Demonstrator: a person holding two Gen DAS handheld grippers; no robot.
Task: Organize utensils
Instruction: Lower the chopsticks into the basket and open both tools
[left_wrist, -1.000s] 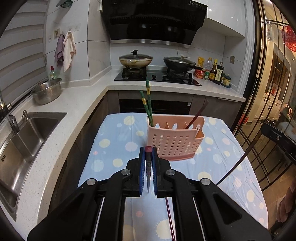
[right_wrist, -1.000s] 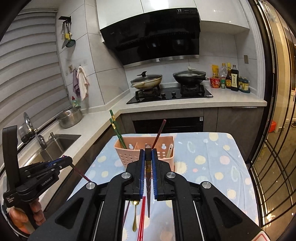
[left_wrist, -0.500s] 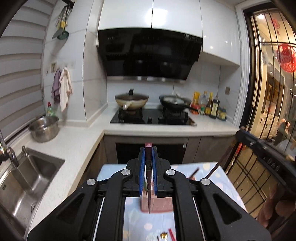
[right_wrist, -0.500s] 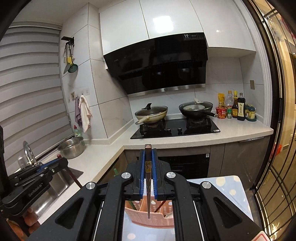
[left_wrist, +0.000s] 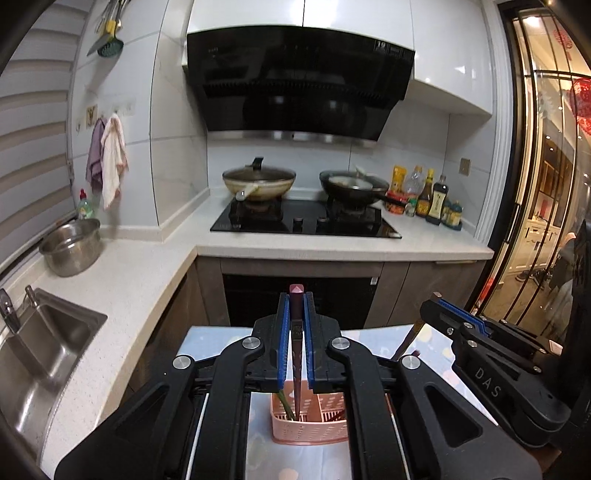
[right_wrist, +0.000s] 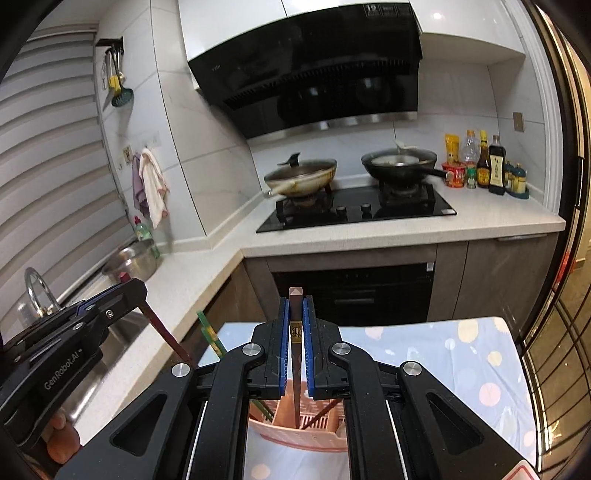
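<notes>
My left gripper (left_wrist: 295, 317) is shut on a dark red chopstick (left_wrist: 296, 369), held upright with its tip down in the pink perforated caddy (left_wrist: 310, 428) on the spotted tablecloth. My right gripper (right_wrist: 295, 317) is shut on a brown chopstick (right_wrist: 295, 369), also upright with its tip inside the caddy (right_wrist: 299, 432). Green chopsticks (right_wrist: 210, 336) and a dark red one stand in the caddy. The left gripper shows in the right wrist view (right_wrist: 125, 295), the right gripper in the left wrist view (left_wrist: 443, 314).
The table (right_wrist: 443, 354) abuts a white L-shaped counter (left_wrist: 147, 266) with a sink (left_wrist: 40, 347), a steel pot (left_wrist: 72, 247), a hob with two pans (left_wrist: 258, 182) and sauce bottles (left_wrist: 432, 199). A glass door (left_wrist: 535, 221) is right.
Both grippers swung from looking down at the table to nearly level, then lowered. Both chopstick tips now reach into the caddy. Both grips stay shut.
</notes>
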